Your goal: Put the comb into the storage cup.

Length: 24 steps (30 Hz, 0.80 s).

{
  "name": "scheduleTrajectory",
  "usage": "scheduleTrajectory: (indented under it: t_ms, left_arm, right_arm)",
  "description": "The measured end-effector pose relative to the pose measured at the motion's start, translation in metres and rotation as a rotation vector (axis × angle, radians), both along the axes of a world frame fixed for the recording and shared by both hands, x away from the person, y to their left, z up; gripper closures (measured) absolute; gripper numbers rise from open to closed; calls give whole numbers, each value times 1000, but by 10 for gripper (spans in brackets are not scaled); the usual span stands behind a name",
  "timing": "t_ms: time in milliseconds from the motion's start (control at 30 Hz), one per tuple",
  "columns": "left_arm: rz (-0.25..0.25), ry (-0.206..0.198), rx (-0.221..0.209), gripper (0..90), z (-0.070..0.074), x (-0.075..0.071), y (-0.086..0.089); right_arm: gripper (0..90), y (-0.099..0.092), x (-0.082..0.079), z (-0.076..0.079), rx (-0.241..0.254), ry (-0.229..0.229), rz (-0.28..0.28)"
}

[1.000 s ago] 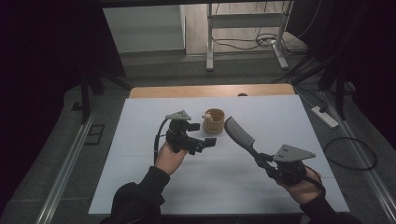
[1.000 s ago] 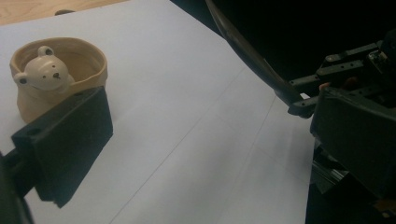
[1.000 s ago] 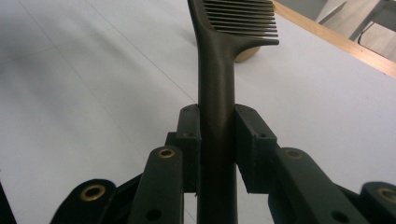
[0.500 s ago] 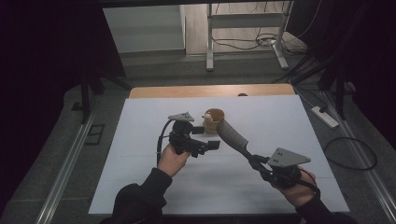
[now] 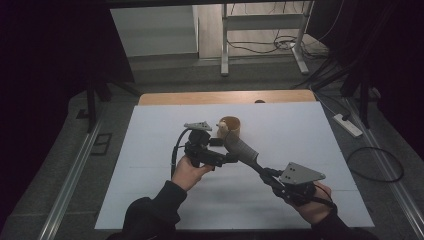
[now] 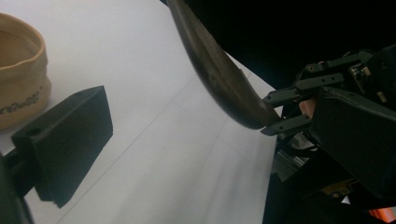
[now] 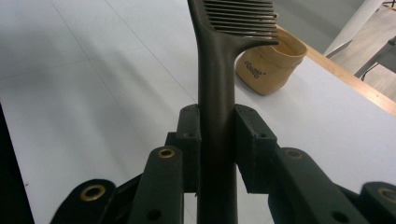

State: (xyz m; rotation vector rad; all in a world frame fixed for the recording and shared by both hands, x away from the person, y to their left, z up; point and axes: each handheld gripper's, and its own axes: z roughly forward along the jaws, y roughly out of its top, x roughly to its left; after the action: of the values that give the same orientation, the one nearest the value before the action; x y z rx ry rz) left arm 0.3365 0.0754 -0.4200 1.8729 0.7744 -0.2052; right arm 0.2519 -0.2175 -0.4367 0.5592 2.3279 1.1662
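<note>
Right gripper view shows the right gripper (image 7: 217, 140) with both jaws clamped on the handle of a dark comb (image 7: 219, 79), one pad pressed to each side. The handle rises straight up between them and the teeth fan out at the top of that view, over the near rim of a tan pouch (image 7: 271, 58) that stands open on the white table (image 7: 84, 93).

From the high view, the person's right hand (image 5: 312, 197) is nearest, at the lower right of the table (image 5: 310, 130), with the right gripper (image 5: 267, 172) pointing up and left. The comb (image 5: 240, 147) slants from its jaws toward the middle of the table, its far end close to the pouch (image 5: 231, 126); whether it touches the pouch cannot be told. The left hand (image 5: 190, 170) comes in at centre left, and the left gripper (image 5: 227, 159) is just beside the comb's handle, a little nearer than the pouch.

Left gripper view shows one black jaw (image 6: 65, 144) of the left gripper low at the left, with nothing against it; its other jaw is out of frame, so I cannot tell whether these jaws are apart or together. Past it, the comb (image 6: 219, 79) crosses above the table (image 6: 154, 158), its end gripped by the right gripper (image 6: 275, 112) at the right. The pouch (image 6: 21, 70) sits at the left edge.

Beyond the table lie a wooden edge (image 5: 225, 96), a grey floor, metal frame legs (image 5: 225, 45) and cables (image 5: 370, 165).
</note>
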Motion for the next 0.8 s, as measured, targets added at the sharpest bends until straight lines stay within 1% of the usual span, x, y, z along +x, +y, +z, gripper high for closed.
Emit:
scheduleTrajectory:
  t_ms: [167, 267, 333, 400, 467, 567, 600, 667, 800]
  left_arm:
    - [-16, 24, 2, 0, 0, 0, -4]
    - [-23, 28, 9, 0, 0, -1, -6]
    - [-26, 33, 7, 0, 1, -1, -6]
    - [-33, 39, -4, 27, 2, -1, -4]
    - [-43, 49, -19, 85, 2, -1, -2]
    - [-53, 76, -46, 207, 2, 0, 1]
    - [-58, 88, -52, 246, 2, 0, 1]
    - [-64, 101, -60, 349, 2, 0, 2]
    - [-70, 124, -78, 499, 1, 0, 4]
  right_arm:
    - [724, 3, -2, 0, 1, -12, 4]
    - [724, 4, -3, 0, -3, -21, 6]
    - [724, 5, -3, 0, -3, -25, 9]
    - [724, 5, -4, 0, -5, -28, 8]
    - [724, 5, -4, 0, -7, -34, 6]
    - [724, 6, -5, 0, -8, -39, 5]
    - [724, 5, -5, 0, -10, -41, 4]
    - [724, 5, -5, 0, -10, -43, 2]
    - [724, 5, -5, 0, -10, -49, -3]
